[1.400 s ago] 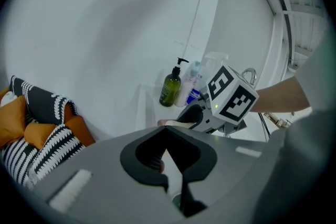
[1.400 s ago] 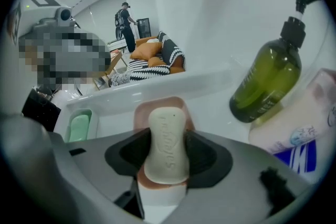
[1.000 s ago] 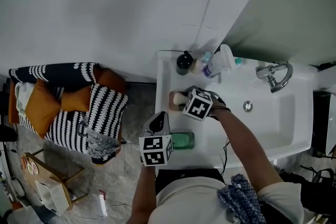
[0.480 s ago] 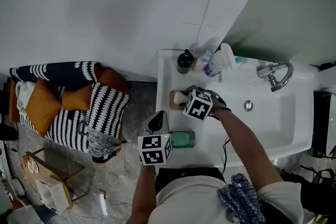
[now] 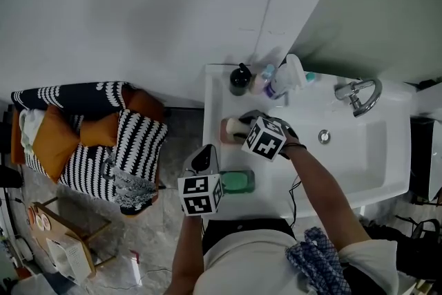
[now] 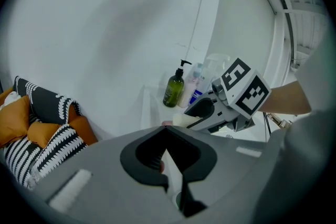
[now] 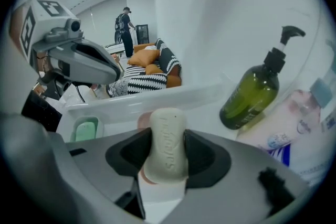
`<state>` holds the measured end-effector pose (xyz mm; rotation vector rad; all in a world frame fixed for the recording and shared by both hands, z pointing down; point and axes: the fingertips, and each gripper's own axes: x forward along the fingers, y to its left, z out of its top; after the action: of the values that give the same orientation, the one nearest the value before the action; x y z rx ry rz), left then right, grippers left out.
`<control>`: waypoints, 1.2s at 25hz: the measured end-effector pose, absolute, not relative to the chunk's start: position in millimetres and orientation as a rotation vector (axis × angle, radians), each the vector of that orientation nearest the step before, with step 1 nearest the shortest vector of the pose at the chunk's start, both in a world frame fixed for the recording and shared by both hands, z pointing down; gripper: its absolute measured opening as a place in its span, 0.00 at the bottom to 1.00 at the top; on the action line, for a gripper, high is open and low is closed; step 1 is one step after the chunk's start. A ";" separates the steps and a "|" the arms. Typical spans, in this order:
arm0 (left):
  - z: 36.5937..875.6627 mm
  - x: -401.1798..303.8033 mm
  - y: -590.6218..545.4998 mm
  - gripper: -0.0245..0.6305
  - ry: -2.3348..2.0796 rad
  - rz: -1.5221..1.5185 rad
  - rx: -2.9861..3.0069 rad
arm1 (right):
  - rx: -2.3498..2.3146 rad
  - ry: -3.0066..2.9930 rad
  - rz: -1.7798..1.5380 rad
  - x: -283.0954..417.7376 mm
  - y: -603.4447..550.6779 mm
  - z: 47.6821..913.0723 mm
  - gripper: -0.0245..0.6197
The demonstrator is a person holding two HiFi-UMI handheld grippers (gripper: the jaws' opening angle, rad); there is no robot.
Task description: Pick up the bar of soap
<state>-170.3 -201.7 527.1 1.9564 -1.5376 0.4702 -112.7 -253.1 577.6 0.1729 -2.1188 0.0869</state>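
A cream bar of soap [image 7: 167, 144] stands on edge between the pads of my right gripper [image 7: 167, 165], which is shut on it. In the head view the right gripper [image 5: 242, 124] holds the soap [image 5: 236, 125] just over a pink soap dish [image 5: 226, 128] on the left ledge of the white sink [image 5: 359, 155]. The left gripper view shows the soap [image 6: 184, 120] in those jaws from the side. My left gripper [image 5: 205, 159] hangs at the sink's front left corner, jaws close together with nothing between them.
A green soap dish [image 5: 239, 182] with green soap lies beside the left gripper. A dark pump bottle [image 5: 239, 79] and other bottles [image 5: 280, 81] line the back ledge. The faucet [image 5: 359, 96] is at the right. Striped and orange cushions [image 5: 97, 141] lie on the floor at the left.
Only the head view has shifted slightly. The right gripper keeps the soap over the pink dish, and the left gripper stays in place.
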 end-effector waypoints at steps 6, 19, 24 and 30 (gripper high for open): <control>520.7 -158.6 -202.1 0.05 -1.512 0.478 2.004 | 0.247 -2.146 0.106 -97.0 -248.9 560.5 0.37; 514.0 -111.1 -208.6 0.05 -1.385 0.524 2.143 | 0.478 -2.100 0.231 -13.5 -244.0 558.0 0.37; 514.8 -86.1 -215.3 0.05 -1.327 0.542 2.185 | 0.552 -2.069 0.286 23.4 -243.1 561.9 0.37; 516.2 -55.0 -219.8 0.05 -1.272 0.547 2.212 | 0.602 -2.037 0.363 61.9 -235.5 574.1 0.37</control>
<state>-55.0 -219.8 516.2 2.2125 -1.2723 0.5472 61.9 -235.5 574.1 0.6024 -2.0369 0.3631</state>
